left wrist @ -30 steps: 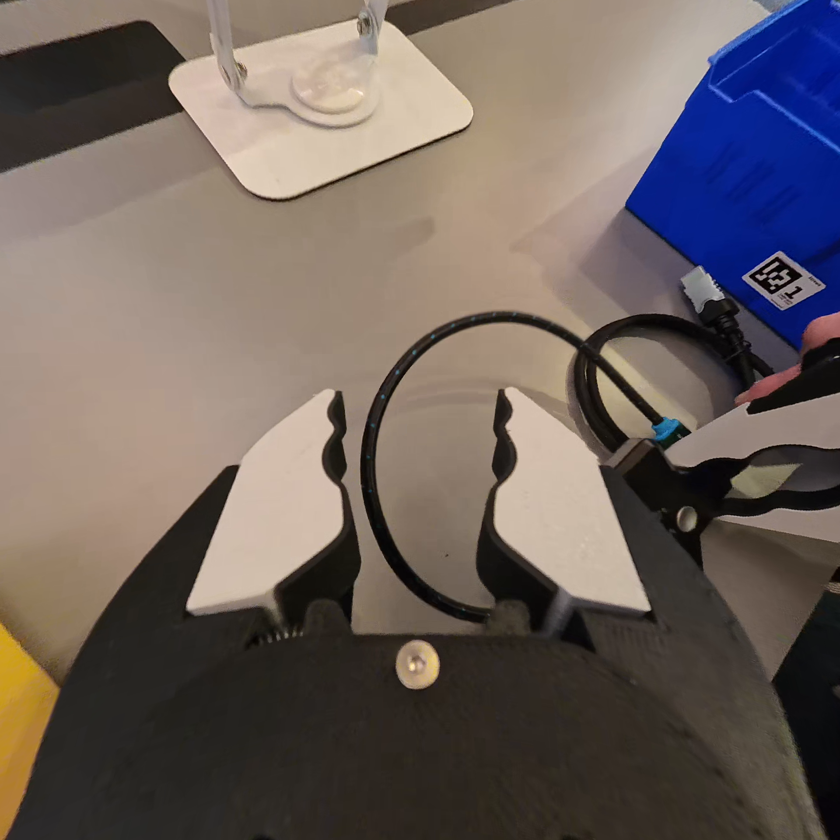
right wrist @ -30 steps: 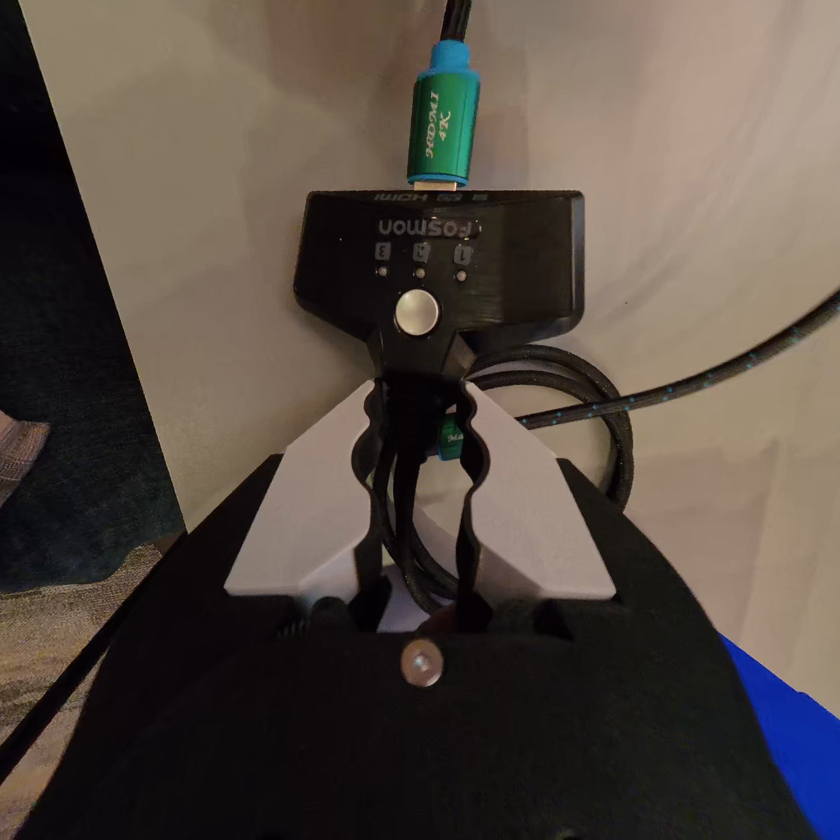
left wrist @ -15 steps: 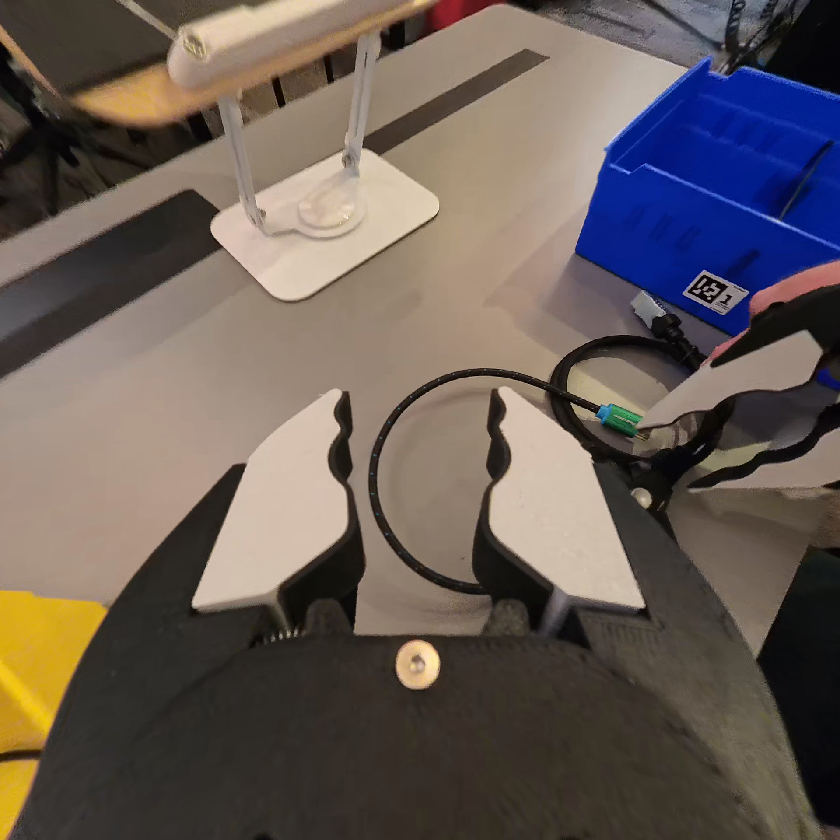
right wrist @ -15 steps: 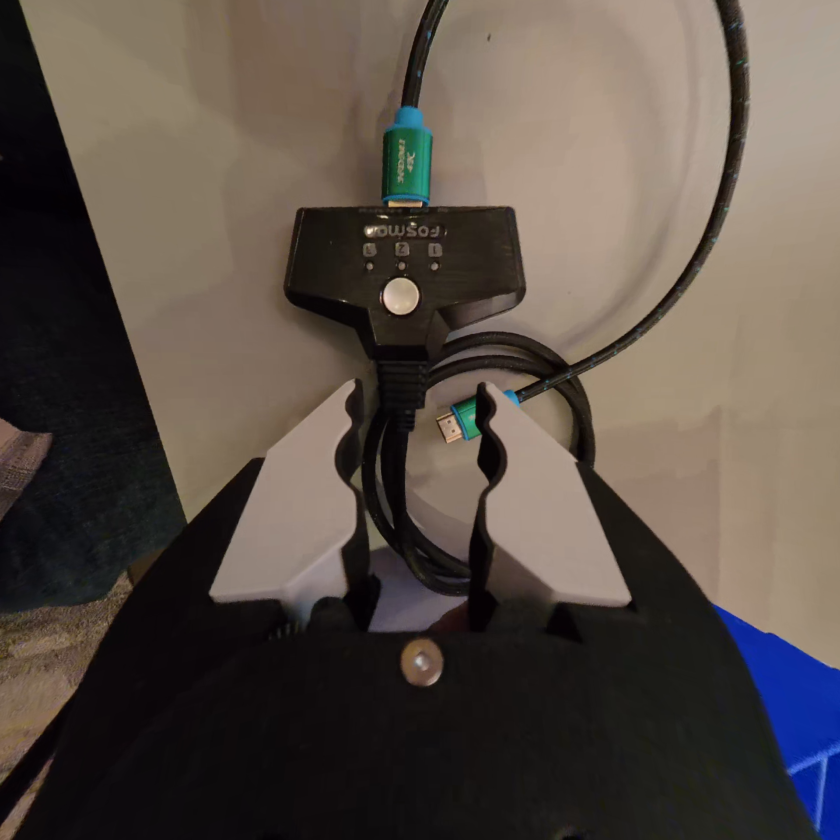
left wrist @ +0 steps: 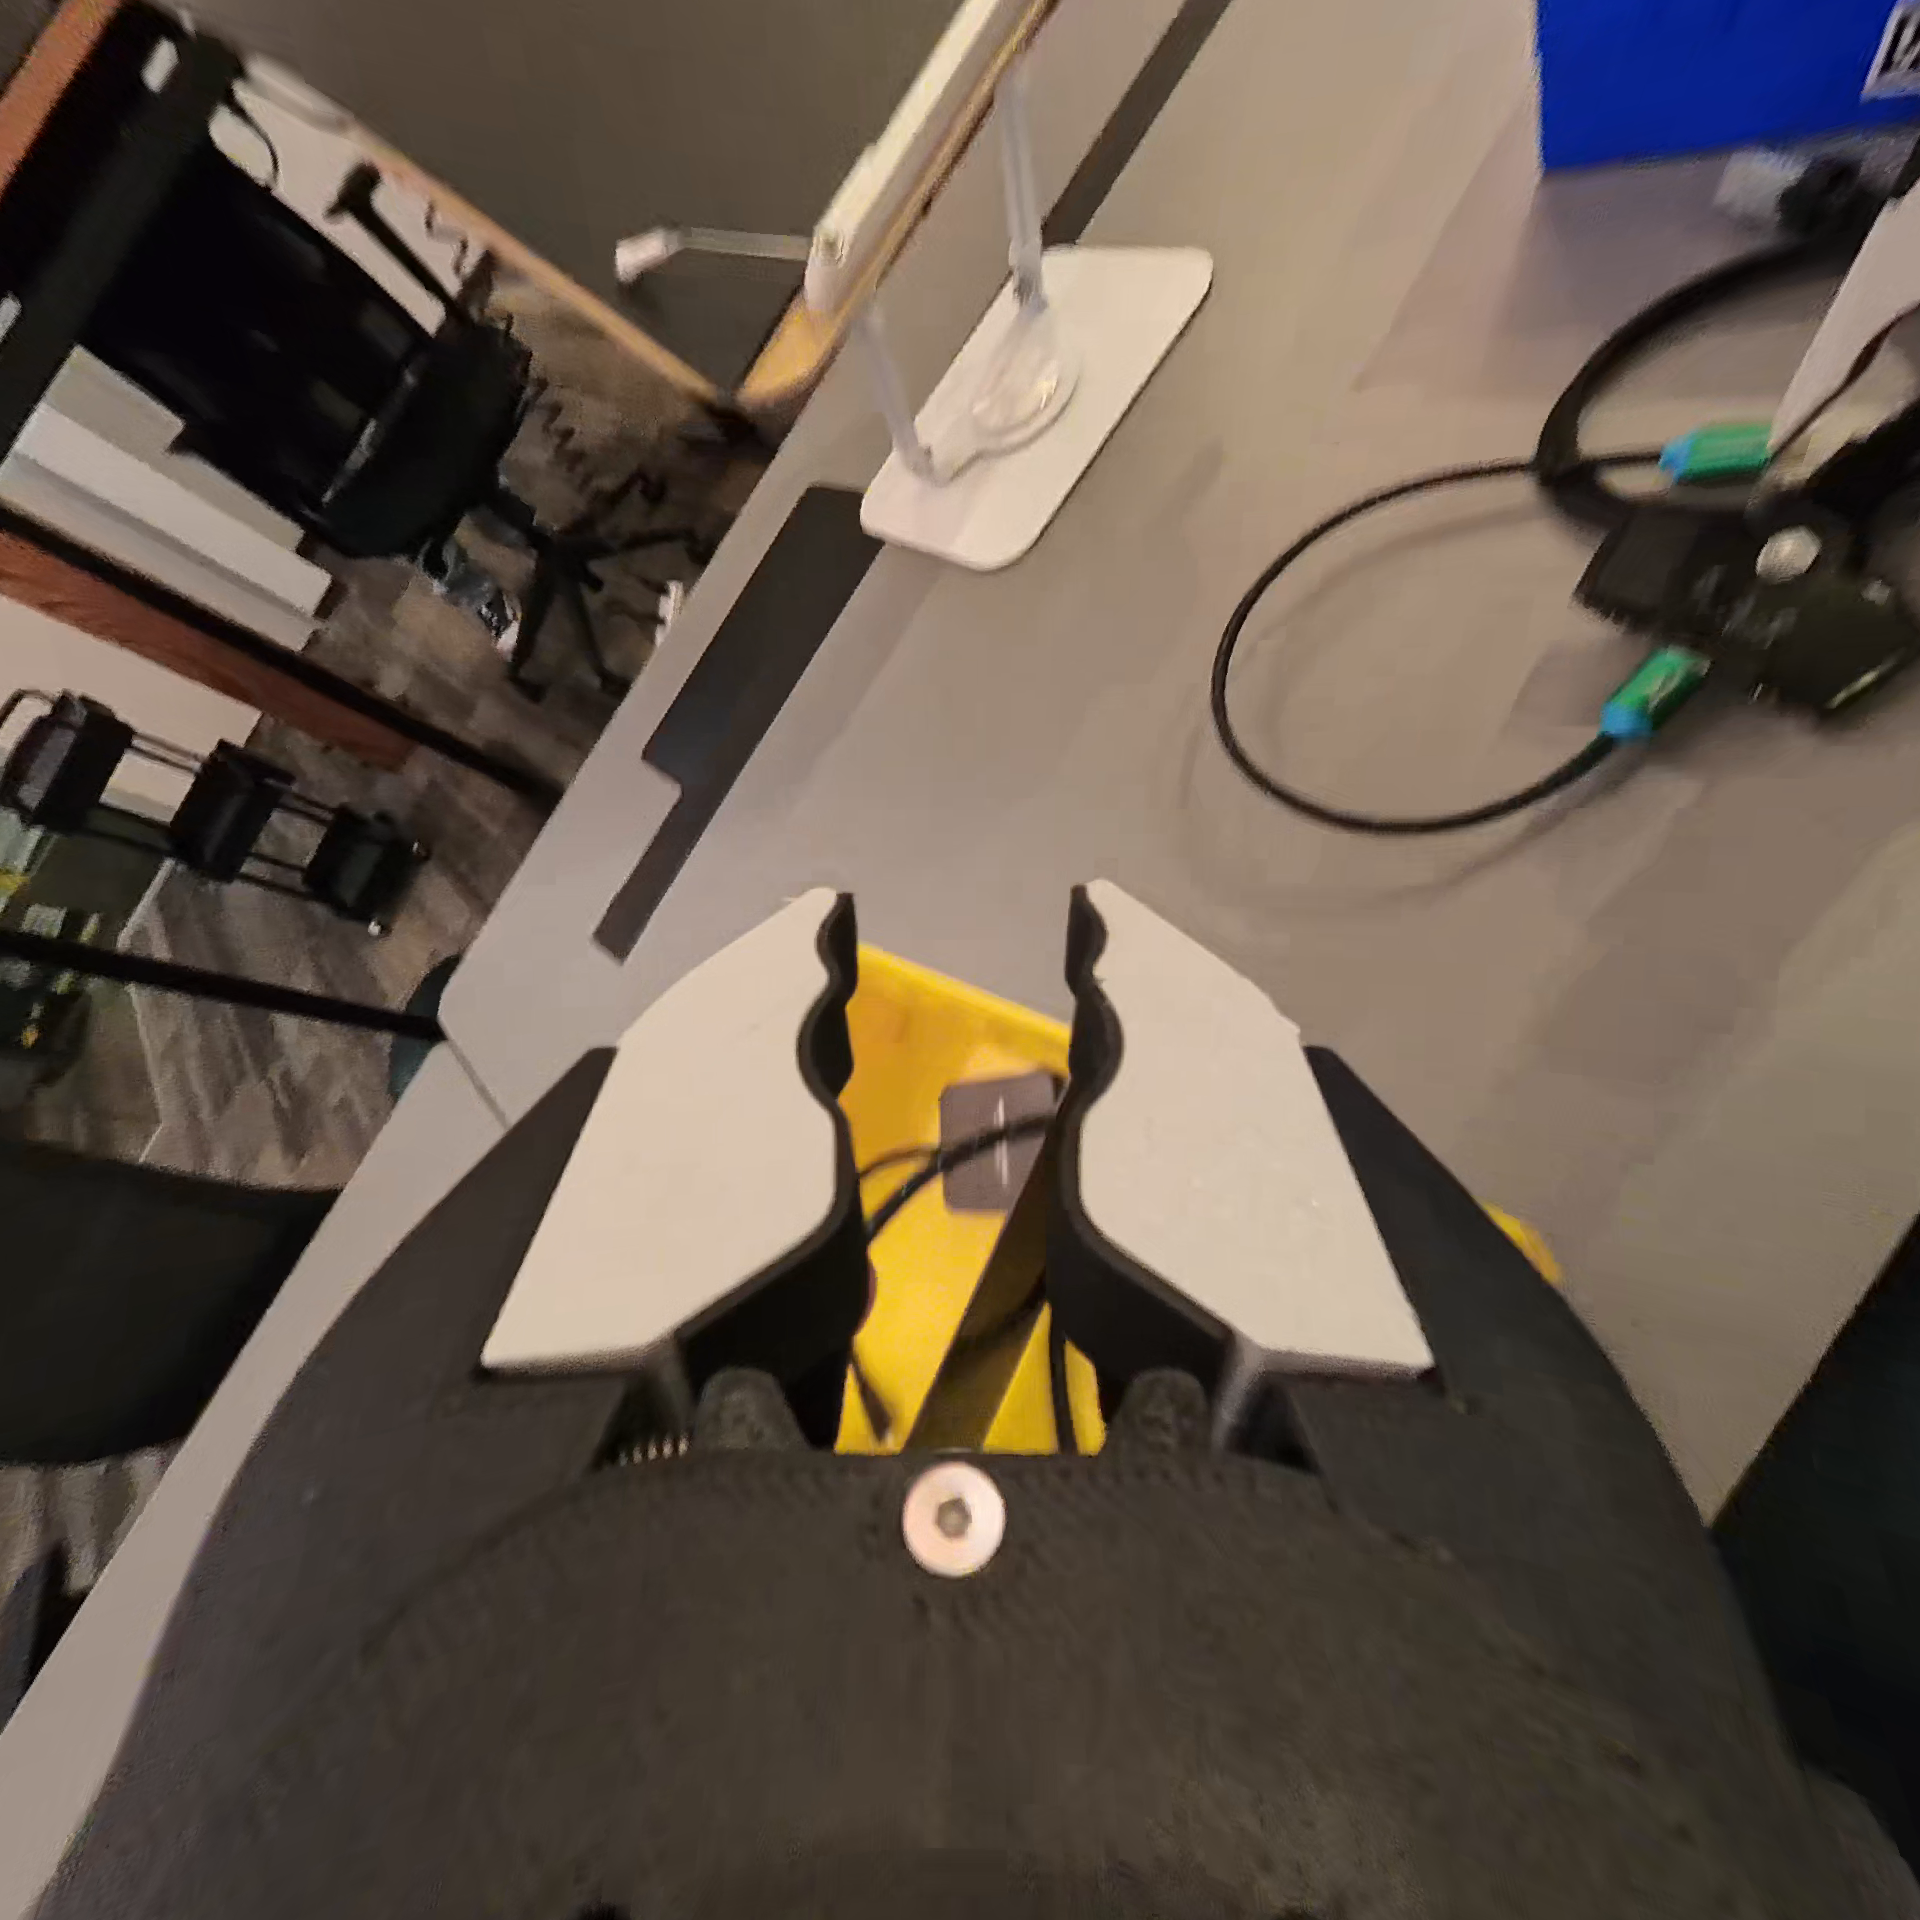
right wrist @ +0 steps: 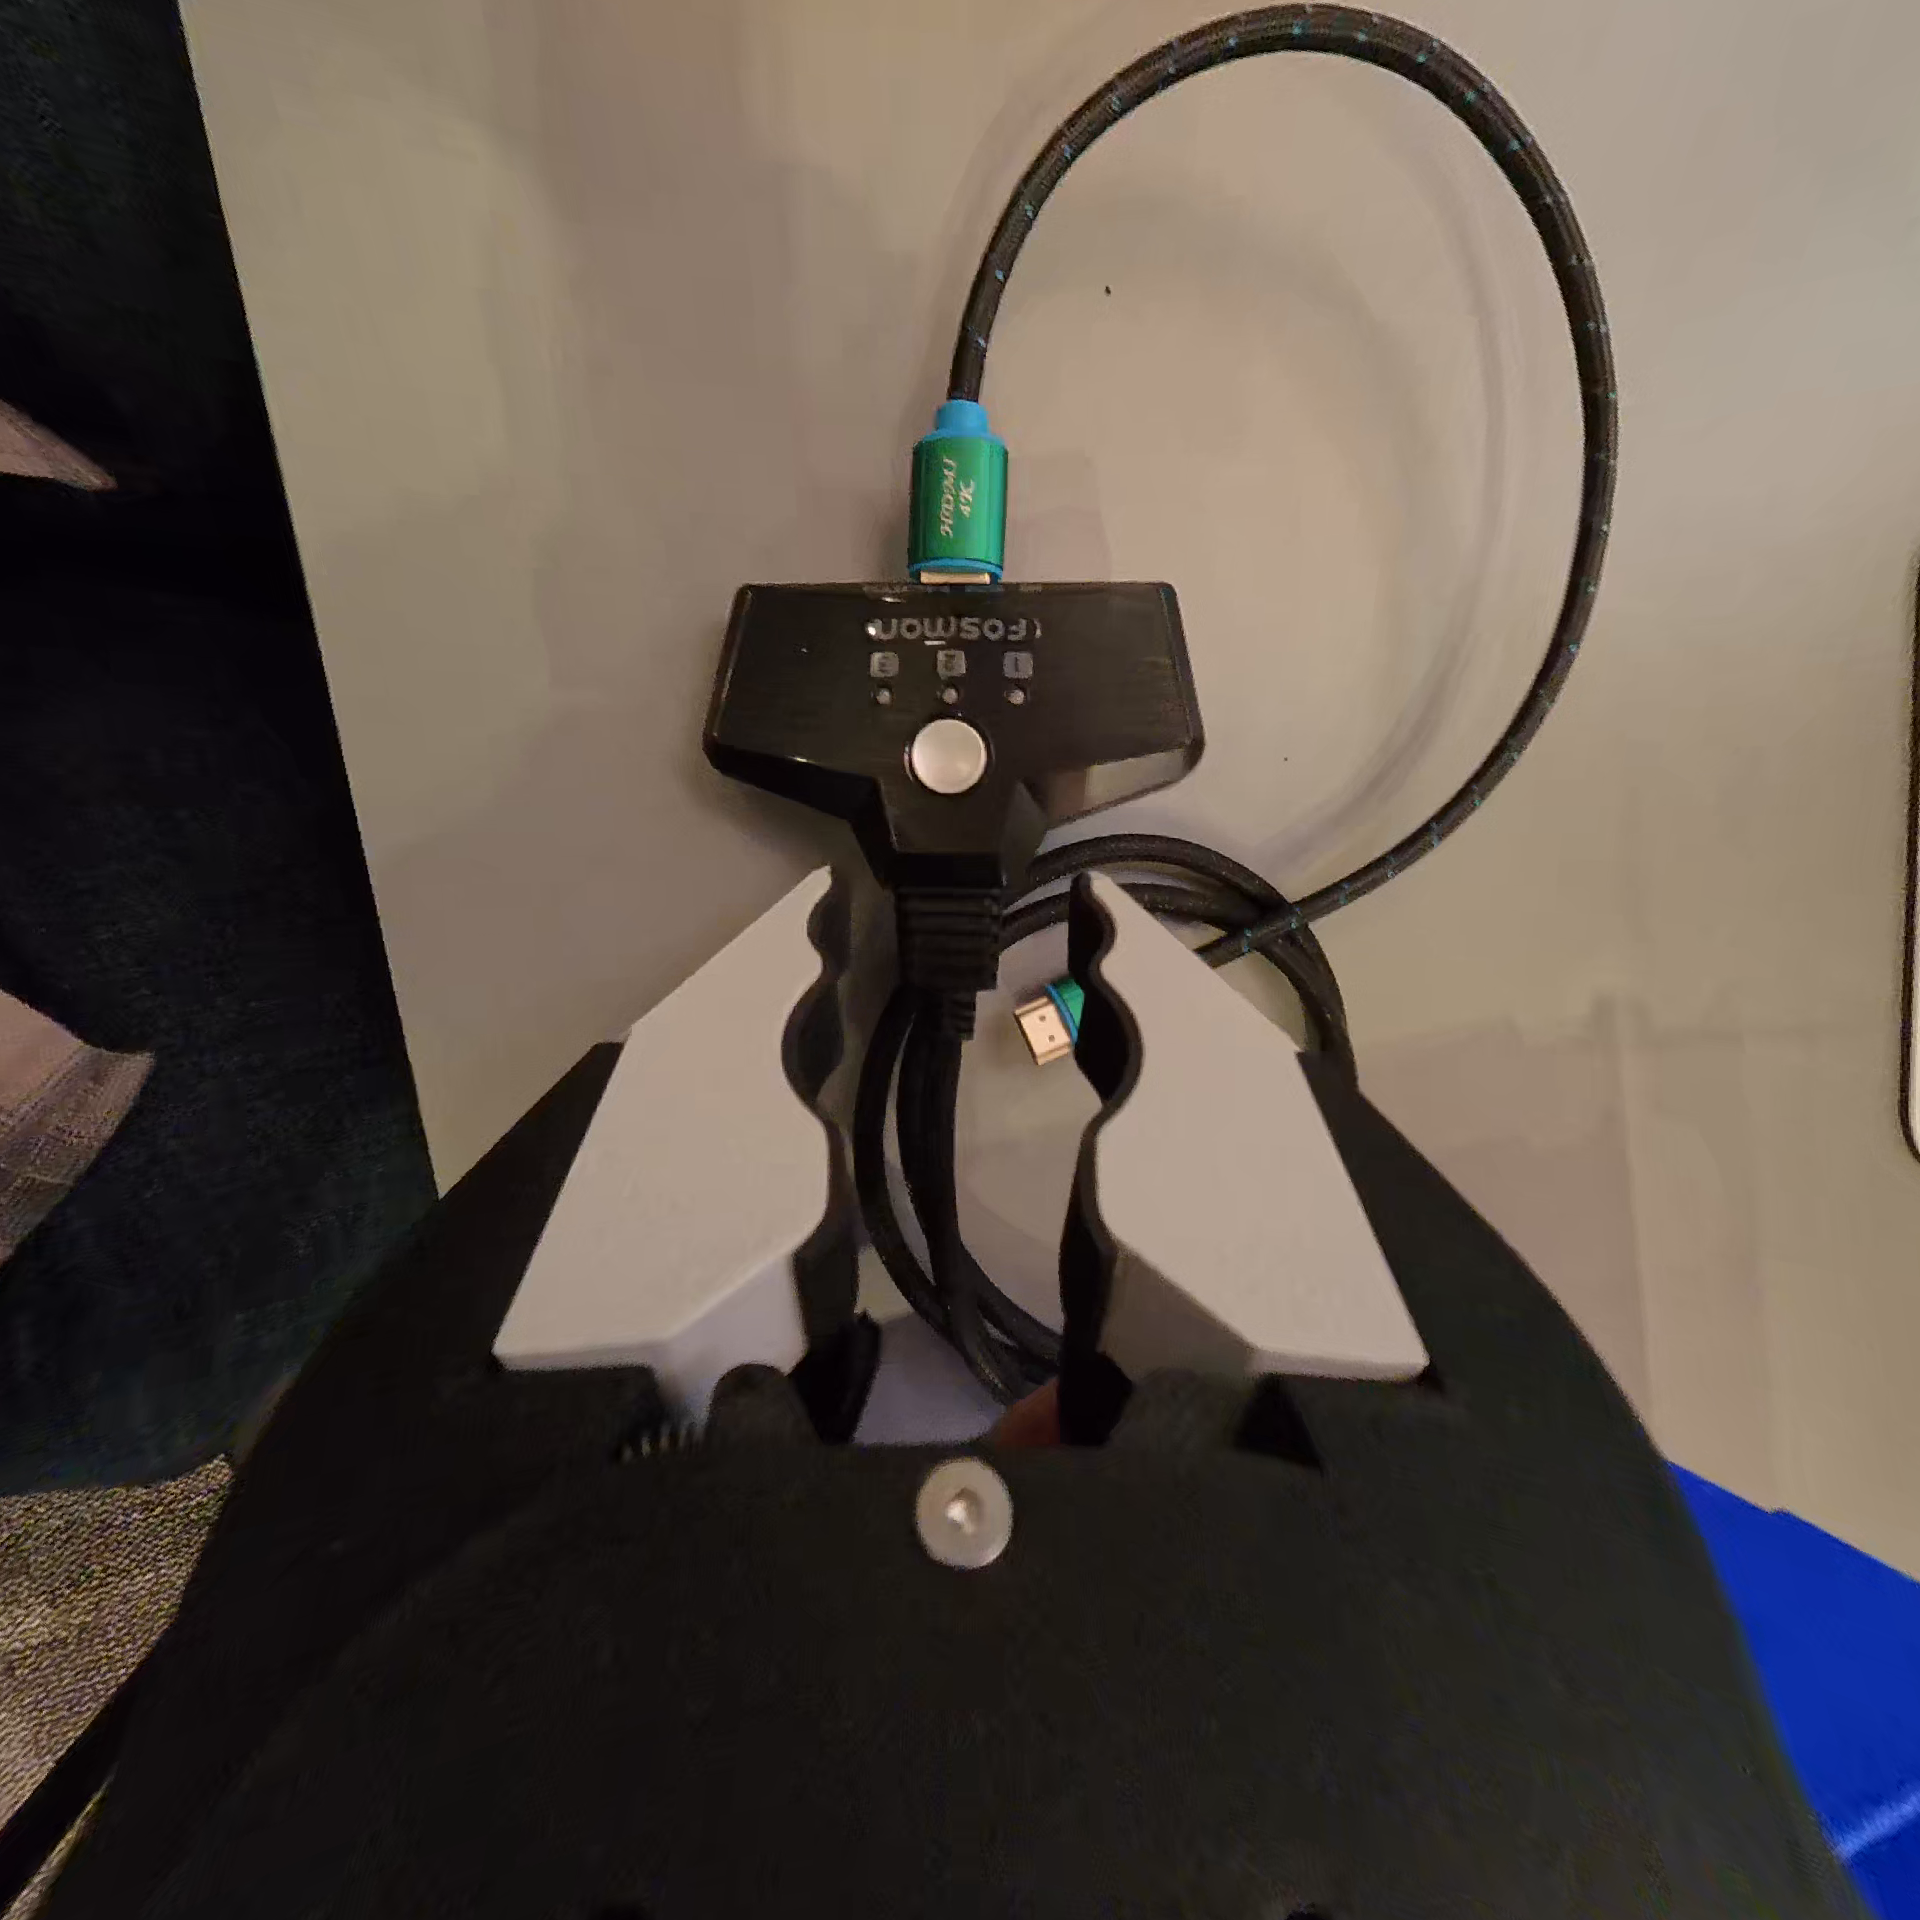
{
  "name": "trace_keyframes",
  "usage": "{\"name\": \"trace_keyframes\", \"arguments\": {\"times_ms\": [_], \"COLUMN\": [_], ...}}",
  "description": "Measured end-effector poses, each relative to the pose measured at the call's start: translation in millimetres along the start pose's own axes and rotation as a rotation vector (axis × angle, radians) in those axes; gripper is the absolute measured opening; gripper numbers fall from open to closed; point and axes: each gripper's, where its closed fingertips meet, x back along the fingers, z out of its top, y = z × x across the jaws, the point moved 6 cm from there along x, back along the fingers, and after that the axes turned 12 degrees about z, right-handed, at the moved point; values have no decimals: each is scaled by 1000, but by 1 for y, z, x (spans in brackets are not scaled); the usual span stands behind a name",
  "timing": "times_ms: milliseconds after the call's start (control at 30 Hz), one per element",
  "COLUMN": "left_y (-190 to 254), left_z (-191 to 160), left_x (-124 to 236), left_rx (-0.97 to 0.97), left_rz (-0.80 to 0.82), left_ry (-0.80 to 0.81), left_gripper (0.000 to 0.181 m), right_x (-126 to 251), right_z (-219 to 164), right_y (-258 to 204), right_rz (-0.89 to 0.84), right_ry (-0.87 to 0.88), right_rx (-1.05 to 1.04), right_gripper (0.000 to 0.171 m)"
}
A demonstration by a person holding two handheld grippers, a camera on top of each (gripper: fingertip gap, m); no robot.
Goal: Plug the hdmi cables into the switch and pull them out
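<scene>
The black HDMI switch (right wrist: 951, 686) lies on the grey table (right wrist: 623, 312). A green HDMI plug (right wrist: 956, 499) sits in its middle port, and its braided cable (right wrist: 1590, 468) loops round to the right. The cable's other green plug (right wrist: 1049, 1023) lies free beside my right finger. My right gripper (right wrist: 954, 894) is open, with the switch's black pigtail lead (right wrist: 940, 956) between its fingers, not clamped. My left gripper (left wrist: 961, 904) is open and empty over a yellow bin (left wrist: 935, 1029), far from the switch (left wrist: 1683, 582), which shows blurred at the right.
A blue bin (left wrist: 1714, 83) stands at the far right, also in the right wrist view (right wrist: 1818, 1610). A white lamp base (left wrist: 1039, 416) stands at the back. The yellow bin holds a dark flat device (left wrist: 997, 1143) with a thin cable. The table's left edge (left wrist: 499, 935) drops to the floor. My right fingertips sit around 35 centimeters from my left ones. My left tips are about 30 centimeters from the green HDMI plug (right wrist: 956, 499), my right tips only 8 centimeters. Look for it in the left wrist view (left wrist: 1653, 693) too.
My right gripper opened off the switch's pigtail lead and stays around it. My left gripper swung away from the braided cable, back and left, over the yellow bin.
</scene>
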Motion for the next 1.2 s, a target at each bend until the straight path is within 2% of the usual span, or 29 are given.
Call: {"name": "trace_keyframes", "arguments": {"times_ms": [133,300,433,533,600,667,833,1200], "left_y": [12,61,92,106,107,105,90,22], "left_z": [-44,-80,-107,-126,-134,-136,-132,-94], "left_x": [14,25,23,17,12,10,16,51], "left_rx": [-84,-104,-98,-110,-135,-118,-96,28], "left_rz": [-104,-369,-468,-479,-432,-421,-363,-184], "left_ry": [-153,-291,-396,-456,-485,-482,-452,-243], "left_gripper": [42,48,48,40,19,8,6,6], "right_x": [-2,-1,-2,-3,-4,-5,-2,1], "right_z": [3,2,5,6,5,4,5,6], "right_y": [-2,-1,-3,-4,-4,-4,-4,-3], "right_rz": [23,27,40,49,52,53,44,29], "right_ry": [33,60,80,89,89,86,96,109], "right_rx": [1,-14,-14,-12,-12,-12,-6,0], "right_gripper": [39,39,39,39,38,39,38,38]}}
